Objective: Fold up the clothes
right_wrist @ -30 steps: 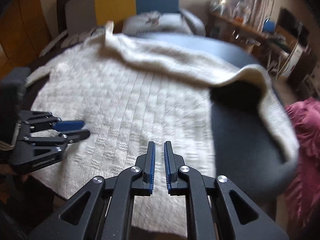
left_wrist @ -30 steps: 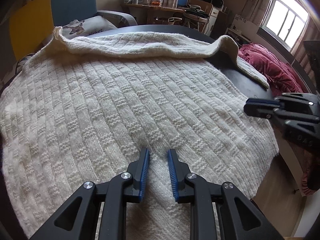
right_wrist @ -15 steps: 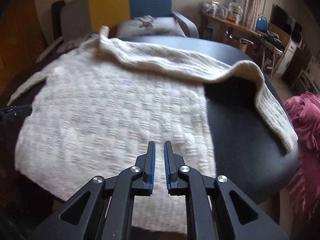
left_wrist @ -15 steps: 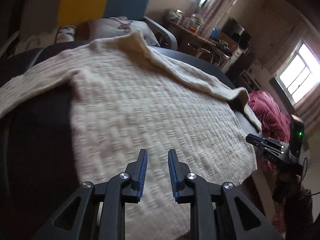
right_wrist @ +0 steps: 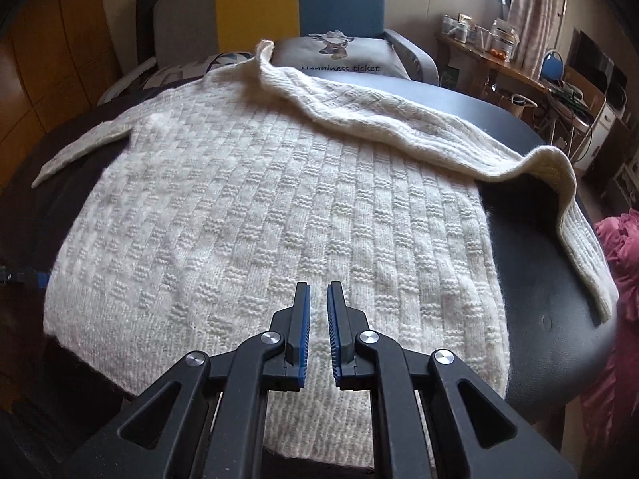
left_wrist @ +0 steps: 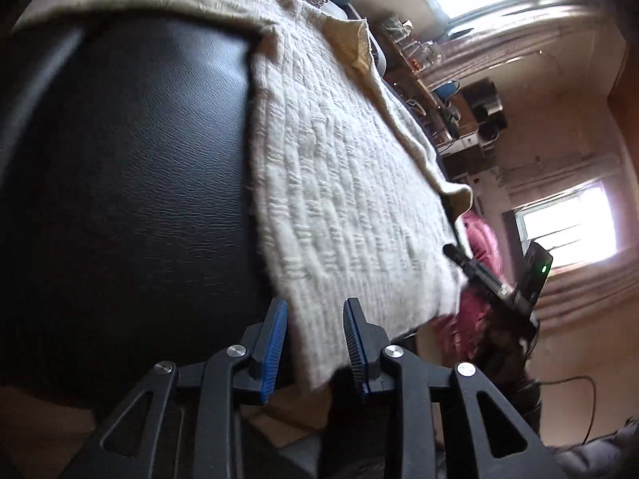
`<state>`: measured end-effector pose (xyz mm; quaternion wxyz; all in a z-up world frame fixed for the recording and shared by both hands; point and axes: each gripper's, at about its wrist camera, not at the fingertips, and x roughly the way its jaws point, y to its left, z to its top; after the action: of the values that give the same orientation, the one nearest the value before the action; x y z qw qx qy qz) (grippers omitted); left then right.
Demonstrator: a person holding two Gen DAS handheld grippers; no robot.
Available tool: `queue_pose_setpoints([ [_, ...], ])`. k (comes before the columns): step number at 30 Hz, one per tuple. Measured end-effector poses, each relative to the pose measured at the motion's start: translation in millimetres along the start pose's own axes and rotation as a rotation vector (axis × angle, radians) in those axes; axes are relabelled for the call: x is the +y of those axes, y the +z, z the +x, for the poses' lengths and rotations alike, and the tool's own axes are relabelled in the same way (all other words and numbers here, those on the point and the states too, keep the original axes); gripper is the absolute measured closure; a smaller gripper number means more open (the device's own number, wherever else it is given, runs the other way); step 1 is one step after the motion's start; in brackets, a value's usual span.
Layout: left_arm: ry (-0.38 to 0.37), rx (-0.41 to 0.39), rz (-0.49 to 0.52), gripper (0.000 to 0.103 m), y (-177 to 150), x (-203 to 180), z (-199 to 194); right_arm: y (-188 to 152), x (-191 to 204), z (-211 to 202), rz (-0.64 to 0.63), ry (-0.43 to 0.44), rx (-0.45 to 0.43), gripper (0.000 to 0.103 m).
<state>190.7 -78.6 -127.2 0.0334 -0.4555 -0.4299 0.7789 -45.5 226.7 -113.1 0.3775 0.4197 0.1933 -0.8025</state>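
Observation:
A cream knitted sweater (right_wrist: 259,199) lies spread on a round black table (right_wrist: 539,279), with one sleeve (right_wrist: 399,119) folded across its top and the other sleeve (right_wrist: 80,147) sticking out at the left. My right gripper (right_wrist: 318,291) hovers shut over the hem, with nothing between its pads. In the left wrist view the picture is rolled sideways. There the left gripper (left_wrist: 315,303) sits at the sweater's (left_wrist: 339,159) near corner. Its jaws are opening, and the hem edge lies between them without being pressed. The right gripper (left_wrist: 479,271) shows at the sweater's far corner.
Bare black tabletop (left_wrist: 139,159) lies beside the sweater. An armchair (right_wrist: 299,0) with a printed cushion (right_wrist: 339,56) stands behind the table. A cluttered desk (right_wrist: 479,40) is at the back right and red bedding (right_wrist: 619,259) at the right.
The left gripper has swung sideways to the sweater's corner, rolled over, and its jaws have widened. The right gripper has shifted slightly over the hem and stays shut.

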Motion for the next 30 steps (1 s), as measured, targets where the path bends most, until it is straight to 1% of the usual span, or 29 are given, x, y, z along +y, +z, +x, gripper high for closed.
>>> queue_pose_setpoints([
  [1,-0.004,-0.001,-0.008,0.071,0.8,0.8,3.1,-0.8,0.9,-0.2,-0.005,-0.001,0.003,0.093],
  [6,-0.02,-0.011,-0.043,0.071,3.9,0.5,10.3,-2.7,3.4,-2.2,-0.013,0.001,0.008,0.093],
  [8,0.017,-0.035,-0.049,0.071,2.6,-1.4,6.6,-1.4,5.7,-3.7,-0.023,0.001,0.003,0.093],
  [11,0.091,-0.069,-0.012,0.069,0.3,-4.6,-2.2,1.6,7.2,-6.7,-0.023,0.016,-0.008,0.093],
  [12,0.093,-0.066,-0.012,0.069,0.3,-3.6,-2.4,2.2,8.0,-6.3,-0.026,0.019,-0.007,0.093],
  [15,0.055,-0.057,-0.029,0.069,2.9,-2.4,5.2,3.0,10.3,-3.6,-0.03,0.018,-0.004,0.093],
  [18,-0.012,-0.036,-0.054,0.068,4.4,-3.7,17.5,1.6,11.9,-1.3,-0.02,0.026,0.001,0.093],
  [19,-0.024,-0.036,-0.057,0.068,4.8,-4.9,21.9,0.9,13.1,-1.2,-0.023,0.026,0.001,0.093],
  [21,-0.037,-0.062,-0.068,0.068,6.1,-8.1,24.1,0.4,15.8,-1.0,-0.037,0.023,0.006,0.093],
  [22,-0.029,-0.074,-0.075,0.072,6.3,-8.2,25.2,0.7,17.1,-1.4,-0.043,0.023,0.005,0.093],
  [23,-0.01,-0.085,-0.079,0.084,6.3,-8.4,26.2,1.3,18.8,-2.0,-0.051,0.023,0.003,0.093],
  [24,0.014,-0.093,-0.065,0.089,5.5,-10.6,26.8,2.2,21.1,-2.2,-0.065,0.016,0.001,0.093],
  [26,0.065,-0.104,-0.02,0.092,3.1,-17.3,27.9,3.7,25.6,-2.1,-0.091,0.004,0.0,0.093],
  [30,0.178,-0.125,0.056,0.094,2.1,-33.4,28.9,0.4,35.1,9.1,-0.138,0.027,0.047,0.094],
])
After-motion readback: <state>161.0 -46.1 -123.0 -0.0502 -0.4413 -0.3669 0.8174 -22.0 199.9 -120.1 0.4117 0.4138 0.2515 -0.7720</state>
